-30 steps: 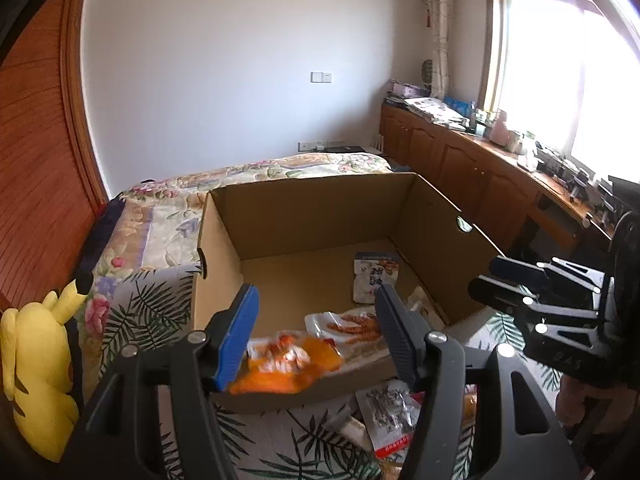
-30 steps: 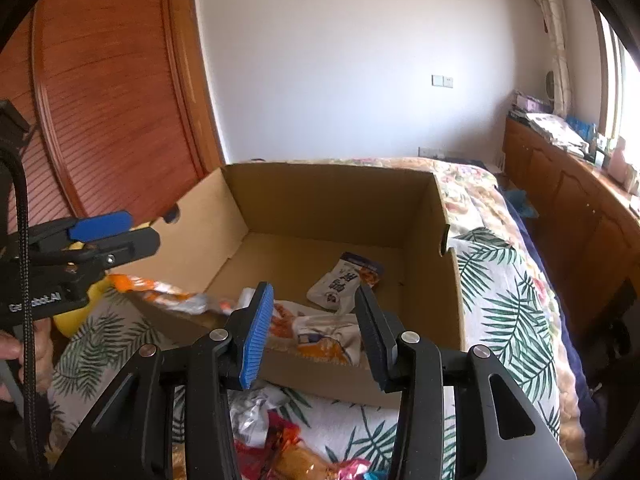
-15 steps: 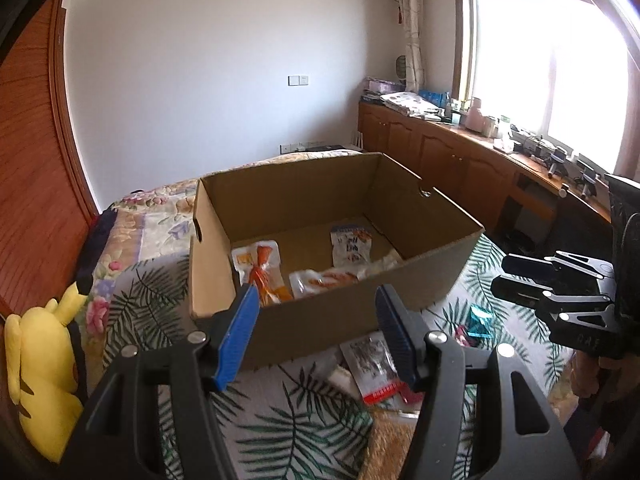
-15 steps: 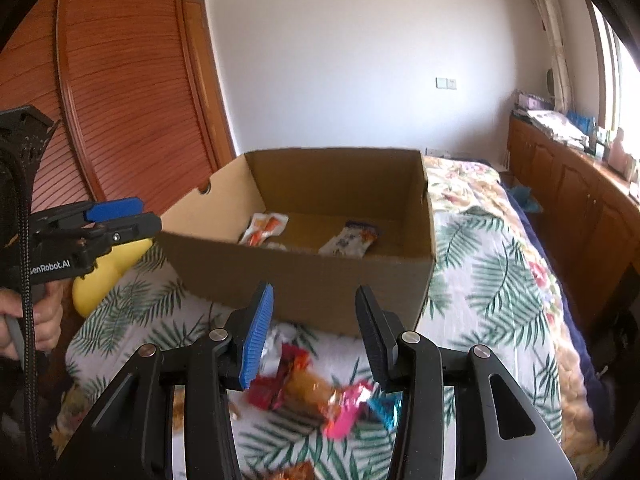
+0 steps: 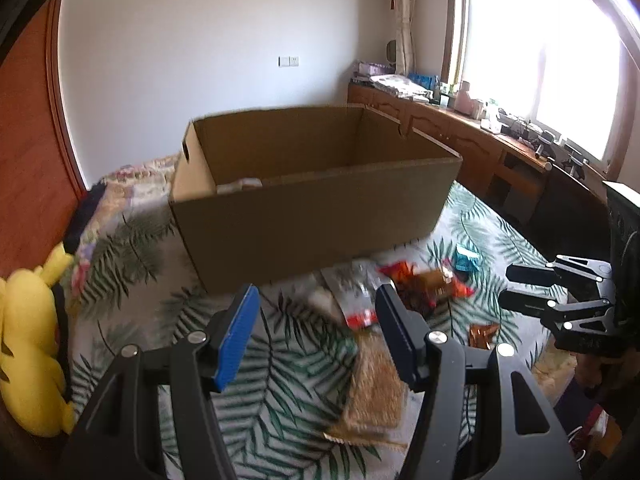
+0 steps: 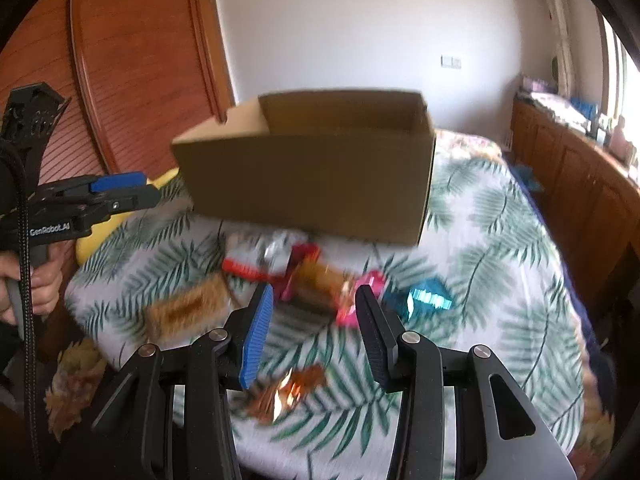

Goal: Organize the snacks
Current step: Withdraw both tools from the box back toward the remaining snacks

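An open cardboard box [image 5: 320, 208] [image 6: 312, 176] stands on the leaf-print bedspread, with a pale packet [image 5: 240, 184] just showing inside. Loose snacks lie in front of it: a brown woven-look packet [image 5: 376, 384] [image 6: 188, 304], a white packet with a red strip [image 5: 358, 304], red and pink wrappers [image 5: 424, 284] [image 6: 320, 284], a teal one [image 5: 466, 258] [image 6: 428, 300] and an orange foil one [image 5: 484, 332] [image 6: 288, 392]. My left gripper [image 5: 316, 304] [image 6: 120, 192] hovers open and empty over the white packet. My right gripper [image 6: 314, 300] [image 5: 528, 284] is open and empty above the pink wrappers.
A yellow plush toy [image 5: 28, 340] lies at the bed's left edge by the wooden wardrobe [image 6: 132, 60]. Wooden cabinets [image 5: 480, 140] run under the window on the right. A hand [image 6: 40, 292] holds the left gripper's handle.
Both grippers drew back from above the box and sank toward the bedspread. The box's inside is now mostly hidden and the loose snacks have come into view. An orange packet dropped into the box.
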